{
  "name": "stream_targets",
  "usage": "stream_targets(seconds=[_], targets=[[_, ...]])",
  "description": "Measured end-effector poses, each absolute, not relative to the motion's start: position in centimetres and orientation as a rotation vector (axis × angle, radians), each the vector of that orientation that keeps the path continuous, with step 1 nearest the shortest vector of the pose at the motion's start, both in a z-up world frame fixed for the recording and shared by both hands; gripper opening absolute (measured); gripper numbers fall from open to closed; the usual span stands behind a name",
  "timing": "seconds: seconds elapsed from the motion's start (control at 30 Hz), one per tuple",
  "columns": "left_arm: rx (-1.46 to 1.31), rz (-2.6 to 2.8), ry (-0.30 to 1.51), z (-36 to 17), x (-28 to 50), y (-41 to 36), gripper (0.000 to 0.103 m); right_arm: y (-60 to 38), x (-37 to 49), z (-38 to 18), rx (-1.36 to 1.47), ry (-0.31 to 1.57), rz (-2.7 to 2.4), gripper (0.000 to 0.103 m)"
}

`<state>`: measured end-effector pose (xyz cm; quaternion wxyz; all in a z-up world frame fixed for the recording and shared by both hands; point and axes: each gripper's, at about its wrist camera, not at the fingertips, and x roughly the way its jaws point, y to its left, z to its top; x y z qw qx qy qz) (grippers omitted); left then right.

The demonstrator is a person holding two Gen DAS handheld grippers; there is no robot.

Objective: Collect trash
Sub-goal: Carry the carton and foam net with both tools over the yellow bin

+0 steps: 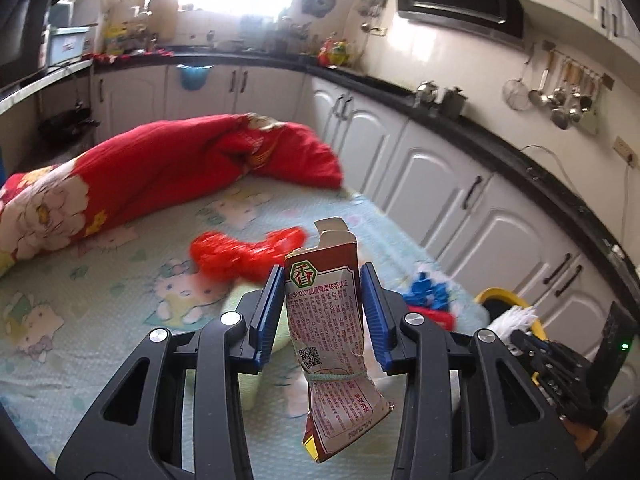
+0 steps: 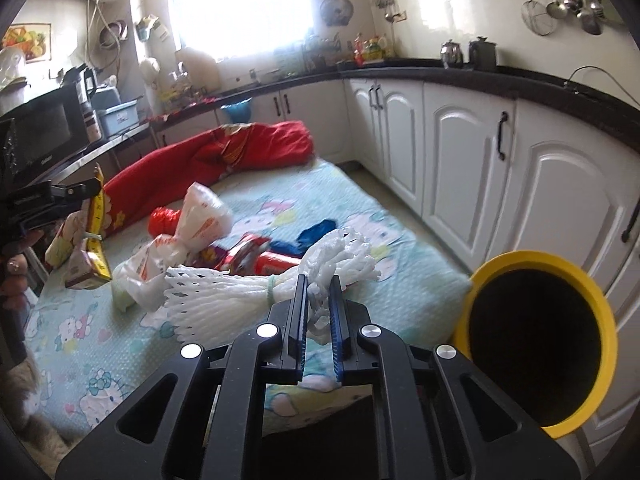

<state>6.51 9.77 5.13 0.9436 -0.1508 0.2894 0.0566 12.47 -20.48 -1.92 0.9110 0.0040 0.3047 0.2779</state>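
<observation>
Carton: left hand-held gripper [image 1: 323, 308] is holding a crumpled red-and-white carton [image 1: 332, 344] between its blue pads, upright in the lower centre of the left wrist view, with a rubber band pinching its lower part; it is hanging clear of the mattress [image 1: 120, 300].
Foam net: right hand-held gripper [image 2: 319, 312] is standing nearly closed, its pads pinching one end of a bundle of white foam net [image 2: 240, 292], which is sticking out toward the left of centre in the right wrist view, tied with a pale band.
Bin: yellow-rimmed bin [image 2: 540, 344] is sitting at the right edge of the right wrist view, mouth dark and facing the camera, just beside the mattress corner; in the left wrist view only a slice of its rim is showing at lower right.
Step in hand: by my judgement, both pieces are being carried toward the bin.
Doing it well: bringing the foam net over first looks sensible, since that side is nearer the mouth; the long free end should be over the opening before the pads part, or it may catch on the rim.
Carton care: grip is sitting high on the carton, so tilting it may let the bottom swing; keeping it upright until over the mouth seems safest.
Left behind: red bag [image 1: 244, 256], white plastic bag [image 2: 200, 220] and blue scrap [image 2: 312, 236] are lying on the mattress, near the red quilt [image 1: 160, 176].
</observation>
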Motion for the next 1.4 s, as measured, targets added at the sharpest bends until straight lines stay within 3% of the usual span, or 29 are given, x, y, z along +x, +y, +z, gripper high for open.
stream_targets(seconds=[0.27,0.77,1.4], targets=[[-0.235,0.012,0.544,6.5,8.9,4.0,0.031,-24.5,13.0,-0.9,0.040,0.589,0.474,0.010],[-0.179,-0.148,0.593,4.0,14.5,-6.1,0.031,-32.5,14.3,0.0,0.097,0.554,0.262,0.010],[-0.139,-0.281,0.640,0.4,18.6,-15.0,0.031,-39.7,15.2,-3.4,0.118,0.598,0.035,0.010]])
